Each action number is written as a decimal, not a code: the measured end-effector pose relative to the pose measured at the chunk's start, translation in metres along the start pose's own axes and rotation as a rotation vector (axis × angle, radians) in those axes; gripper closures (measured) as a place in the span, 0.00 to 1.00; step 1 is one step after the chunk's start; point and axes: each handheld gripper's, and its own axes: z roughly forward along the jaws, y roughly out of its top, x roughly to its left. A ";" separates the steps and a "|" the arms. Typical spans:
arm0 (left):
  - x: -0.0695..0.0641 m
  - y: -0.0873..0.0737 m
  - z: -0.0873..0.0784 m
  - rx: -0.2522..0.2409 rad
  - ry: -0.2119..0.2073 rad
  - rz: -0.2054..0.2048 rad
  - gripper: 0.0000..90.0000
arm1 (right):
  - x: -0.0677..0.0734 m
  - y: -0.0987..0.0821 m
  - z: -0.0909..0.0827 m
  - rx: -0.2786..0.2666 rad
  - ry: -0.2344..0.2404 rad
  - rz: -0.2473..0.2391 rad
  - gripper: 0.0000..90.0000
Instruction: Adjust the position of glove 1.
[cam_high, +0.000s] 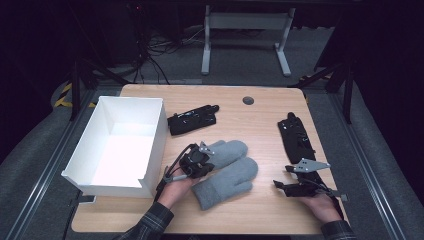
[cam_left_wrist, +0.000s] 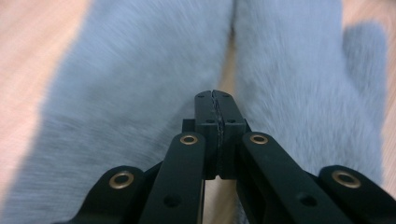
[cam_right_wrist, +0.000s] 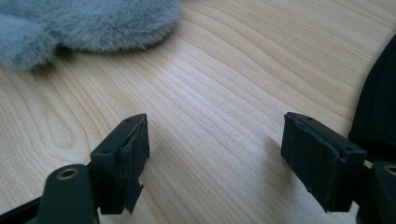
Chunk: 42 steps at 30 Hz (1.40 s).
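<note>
Left gripper, jaws together on nothing, over grey mittens; should part before pinching one cuff. Right gripper, at 4 o'clock, jaws apart.

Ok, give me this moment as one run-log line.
left gripper: shut, empty, over grey mittens | right gripper: open, empty, above bare table | white box: left

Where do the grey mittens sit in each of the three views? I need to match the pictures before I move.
High view: the grey mittens lie side by side at table centre, the left gripper over their left edge.
Left gripper view: the mittens spread across the frame beyond the shut jaws.
Right gripper view: one mitten's edge sits top left, well ahead of the open jaws.
Shared landmark: the wooden table.
</note>
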 end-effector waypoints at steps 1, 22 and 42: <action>0.003 0.003 -0.002 -0.008 0.010 -0.007 1.00 | 0.000 0.000 0.000 0.000 0.000 0.000 0.27; 0.065 0.021 0.026 0.050 0.151 -0.142 1.00 | 0.000 0.000 0.000 0.000 0.001 -0.001 0.27; 0.034 -0.005 0.008 0.036 0.075 -0.106 0.96 | 0.000 0.000 0.000 0.000 0.001 -0.001 0.27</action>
